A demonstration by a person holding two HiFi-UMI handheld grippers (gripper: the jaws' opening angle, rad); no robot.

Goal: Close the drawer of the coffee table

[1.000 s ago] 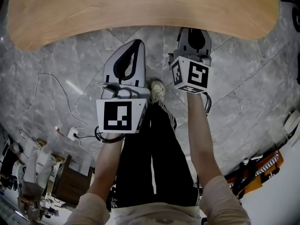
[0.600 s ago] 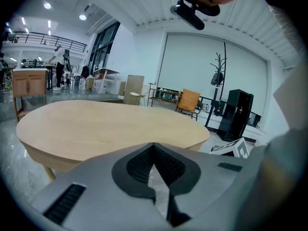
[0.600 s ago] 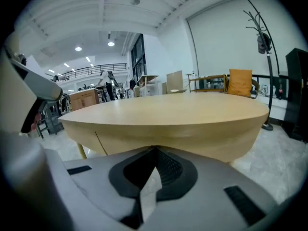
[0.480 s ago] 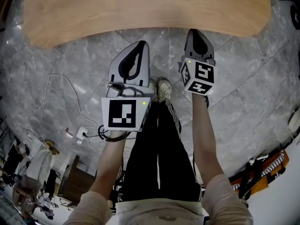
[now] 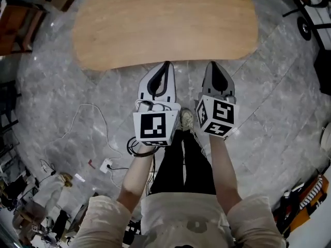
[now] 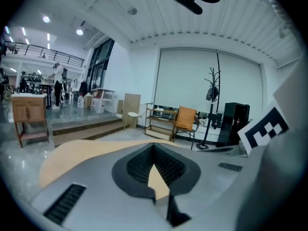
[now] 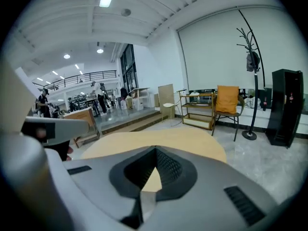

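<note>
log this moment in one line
left tongs: shut, empty | right tongs: shut, empty | tips: by near edge of coffee table | drawer: not in view

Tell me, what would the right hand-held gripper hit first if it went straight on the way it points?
Probably the light wooden oval tabletop: the right hand-held gripper, jaws shut and empty, aims slightly down at it, though depth is unclear.

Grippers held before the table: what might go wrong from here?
No view shows the drawer under the table top, so whether it is shut cannot be checked. A cable loops across the floor left of the person's shoe; a step that way might catch it. The shut left gripper and right gripper are held close and might knock.
</note>
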